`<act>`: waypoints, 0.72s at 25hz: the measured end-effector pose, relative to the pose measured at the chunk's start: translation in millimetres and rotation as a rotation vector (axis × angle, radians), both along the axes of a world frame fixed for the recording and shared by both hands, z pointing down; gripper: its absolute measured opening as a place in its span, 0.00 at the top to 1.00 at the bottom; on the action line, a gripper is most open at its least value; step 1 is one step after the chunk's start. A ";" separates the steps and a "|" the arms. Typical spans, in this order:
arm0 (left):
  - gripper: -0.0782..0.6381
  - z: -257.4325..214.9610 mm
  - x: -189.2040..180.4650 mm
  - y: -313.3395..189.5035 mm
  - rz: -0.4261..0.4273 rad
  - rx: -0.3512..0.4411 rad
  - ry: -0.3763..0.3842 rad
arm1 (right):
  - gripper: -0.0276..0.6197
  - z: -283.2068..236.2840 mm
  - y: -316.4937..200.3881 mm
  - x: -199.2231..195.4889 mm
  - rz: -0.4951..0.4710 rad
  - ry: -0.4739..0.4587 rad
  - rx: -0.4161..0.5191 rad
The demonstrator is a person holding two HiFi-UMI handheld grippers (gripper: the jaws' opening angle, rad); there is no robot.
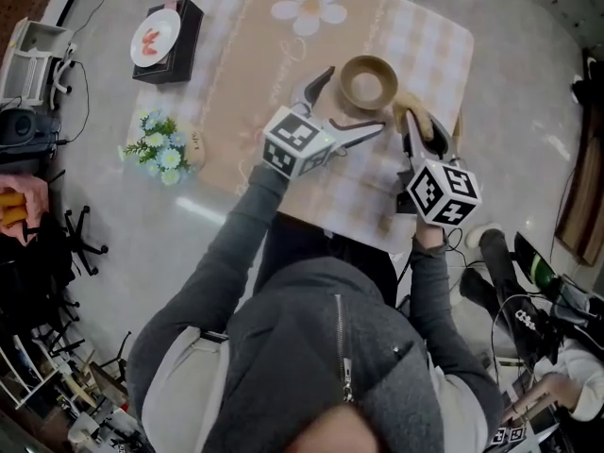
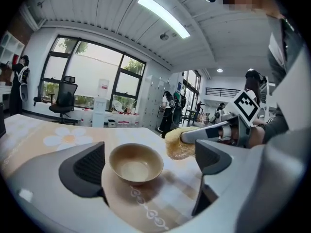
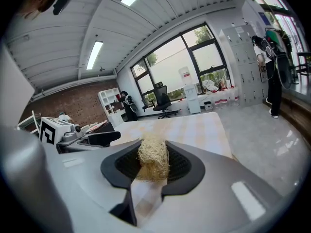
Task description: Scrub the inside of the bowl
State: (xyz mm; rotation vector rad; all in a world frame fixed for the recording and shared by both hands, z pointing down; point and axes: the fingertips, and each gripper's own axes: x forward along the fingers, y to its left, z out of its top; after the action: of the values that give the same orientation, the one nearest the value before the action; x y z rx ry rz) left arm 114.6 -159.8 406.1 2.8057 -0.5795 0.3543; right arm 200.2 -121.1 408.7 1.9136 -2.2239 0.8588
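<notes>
A tan bowl (image 1: 368,82) stands upright on the checked tablecloth (image 1: 425,36), and it looks empty (image 2: 136,163). My left gripper (image 1: 357,100) is open, its jaws spread wide on either side of the bowl's near side without touching it. My right gripper (image 1: 418,132) hovers just right of the bowl, shut on a straw-coloured fibre scrubber (image 1: 415,114). That scrubber (image 3: 153,159) is pinched between the black pads (image 3: 182,165). From the left gripper view the scrubber (image 2: 177,144) hangs beside the bowl's rim, outside it.
A black box with a white plate of red food (image 1: 165,36) sits on the floor at far left. Near it, by the table's left edge, is a bunch of flowers (image 1: 160,149). Cables and equipment (image 1: 528,300) crowd the floor at right.
</notes>
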 end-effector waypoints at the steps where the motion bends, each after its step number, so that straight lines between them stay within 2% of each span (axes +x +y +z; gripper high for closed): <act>1: 0.08 2.4 1.4 -1.7 0.011 -0.003 -0.010 | 0.78 0.3 -1.0 0.9 0.002 0.002 -0.002; 5: 0.06 13.4 6.8 -7.2 0.049 -0.002 -0.063 | 0.78 2.3 -3.3 3.7 0.001 0.009 -0.010; 18: 0.06 45.3 20.6 -22.7 0.095 0.035 -0.177 | 0.78 12.5 -12.5 12.2 -0.009 0.016 -0.039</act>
State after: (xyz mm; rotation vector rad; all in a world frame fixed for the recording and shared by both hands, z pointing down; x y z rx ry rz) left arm 135.1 -182.5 451.3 2.8603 -0.4944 0.6217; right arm 212.3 -133.6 421.2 1.8853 -2.1881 0.8757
